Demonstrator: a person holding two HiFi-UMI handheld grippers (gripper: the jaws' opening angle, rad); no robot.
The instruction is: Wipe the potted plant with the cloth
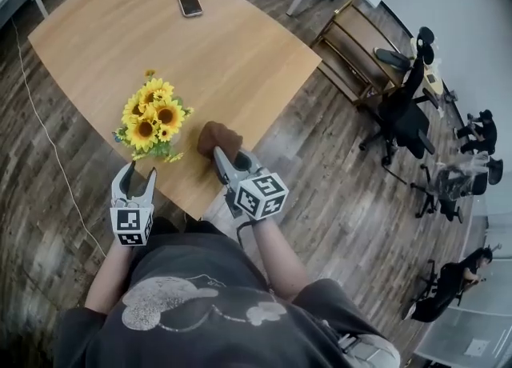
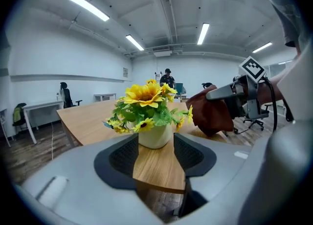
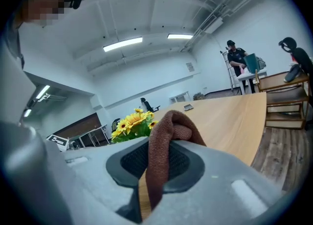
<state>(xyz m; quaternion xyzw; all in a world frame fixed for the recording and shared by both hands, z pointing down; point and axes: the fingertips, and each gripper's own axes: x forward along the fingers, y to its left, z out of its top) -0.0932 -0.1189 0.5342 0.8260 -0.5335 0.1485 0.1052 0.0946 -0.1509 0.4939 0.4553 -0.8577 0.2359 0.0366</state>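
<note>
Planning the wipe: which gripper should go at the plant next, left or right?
Right. The right gripper clamps the cloth beside the plant. The left gripper is open, holding nothing.

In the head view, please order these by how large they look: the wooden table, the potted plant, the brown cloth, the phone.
1. wooden table
2. potted plant
3. brown cloth
4. phone; it also lies farthest from the camera, which makes it look smaller.

bright ceiling strip lights (image 2: 89, 7) — fisheye-warped edges, sharp.
</note>
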